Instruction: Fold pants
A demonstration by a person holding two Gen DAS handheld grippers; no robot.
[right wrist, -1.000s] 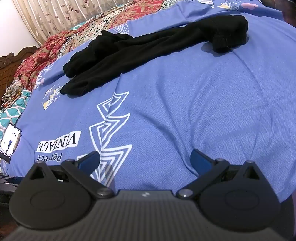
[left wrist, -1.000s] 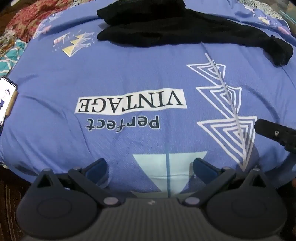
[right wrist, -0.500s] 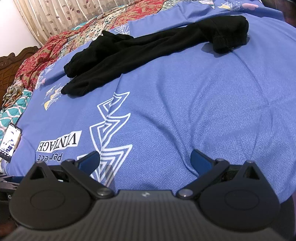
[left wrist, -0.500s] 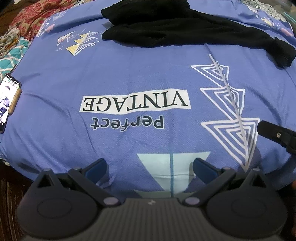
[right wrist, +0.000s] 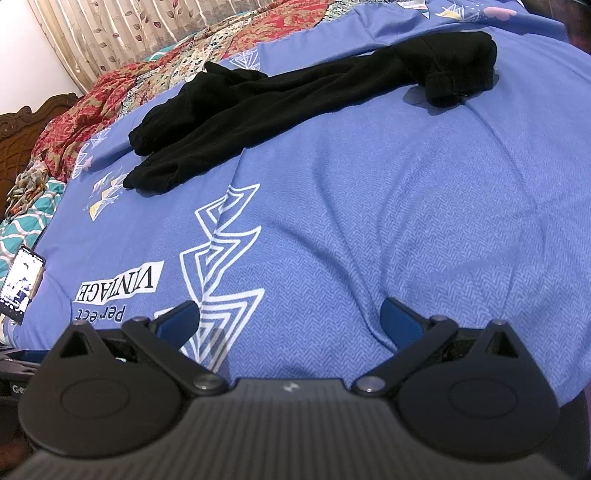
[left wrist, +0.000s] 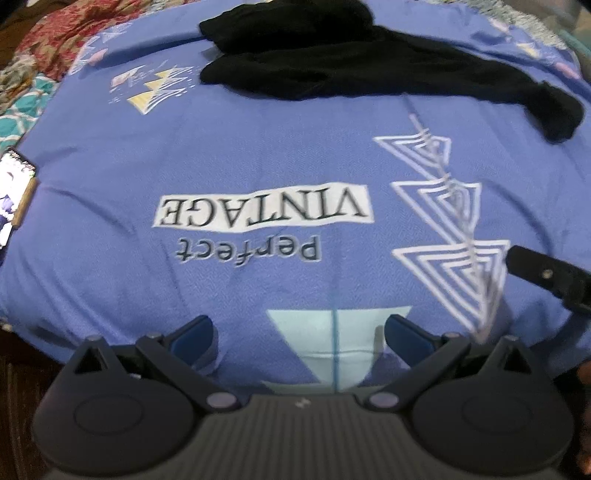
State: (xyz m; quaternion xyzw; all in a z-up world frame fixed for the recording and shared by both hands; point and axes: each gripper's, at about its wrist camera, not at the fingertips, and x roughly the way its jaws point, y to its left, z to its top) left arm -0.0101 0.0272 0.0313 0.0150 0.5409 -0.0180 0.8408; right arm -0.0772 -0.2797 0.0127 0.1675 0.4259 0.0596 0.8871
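Observation:
Black pants (left wrist: 332, 62) lie stretched across the far part of the blue printed bedsheet (left wrist: 258, 155), rumpled, with the leg ends to the left and a bunched end at the right. They also show in the right wrist view (right wrist: 295, 96). My left gripper (left wrist: 299, 332) is open and empty near the bed's front edge, far from the pants. My right gripper (right wrist: 288, 314) is open and empty over the sheet, also short of the pants. Part of the right gripper (left wrist: 546, 275) shows at the right edge of the left wrist view.
A phone (left wrist: 13, 195) with its screen lit lies at the left edge of the bed, also seen in the right wrist view (right wrist: 20, 284). Red patterned bedding (right wrist: 110, 88) is piled behind the pants. A wooden headboard (right wrist: 22, 122) and curtain (right wrist: 129, 29) stand at the back left.
The left wrist view has shifted slightly and is now blurred. The right gripper has barely moved. Both grippers stay open; the pants have not moved.

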